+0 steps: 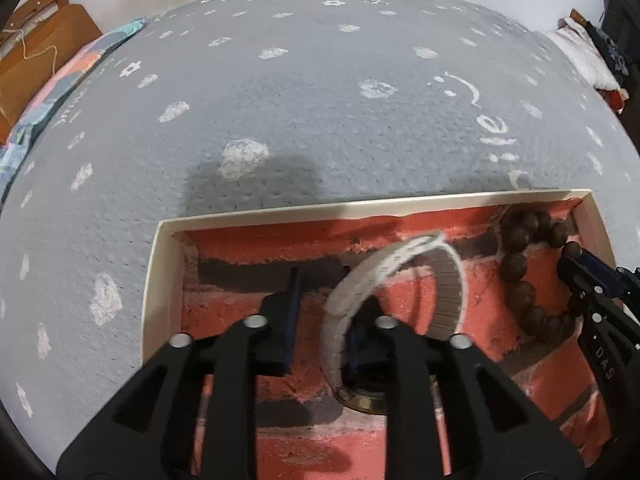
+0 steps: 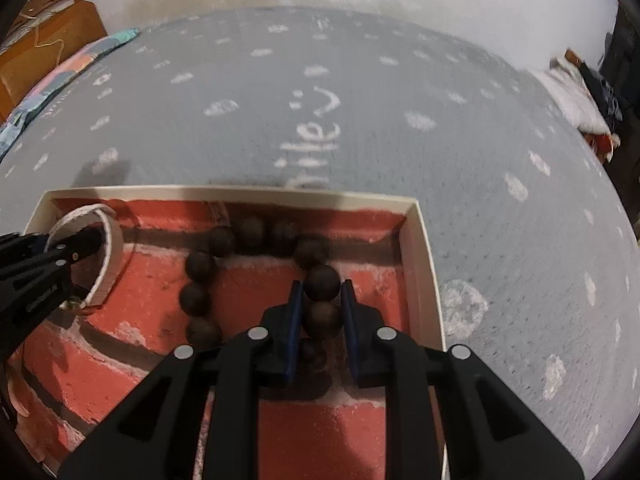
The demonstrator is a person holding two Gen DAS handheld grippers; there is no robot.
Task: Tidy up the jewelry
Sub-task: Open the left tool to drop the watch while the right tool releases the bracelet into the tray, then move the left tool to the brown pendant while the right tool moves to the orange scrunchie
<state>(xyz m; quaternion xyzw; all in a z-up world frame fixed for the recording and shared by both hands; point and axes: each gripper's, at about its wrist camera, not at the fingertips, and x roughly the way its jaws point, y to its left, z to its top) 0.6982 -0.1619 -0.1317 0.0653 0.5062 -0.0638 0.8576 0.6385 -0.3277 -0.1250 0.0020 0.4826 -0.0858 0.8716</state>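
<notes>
A shallow white box with a red brick-print floor lies on a grey blanket. In it stands a white watch with a looped strap and gold case, and a brown bead bracelet at the right. My left gripper is open over the box, its right finger inside the strap loop. In the right wrist view, my right gripper is open with its fingers on either side of the bead bracelet near the box's right wall. The watch shows at the left there.
The grey blanket with white patches and "smile" lettering surrounds the box. A brown wooden piece and colourful cloth lie far left. White and red cloth lies far right.
</notes>
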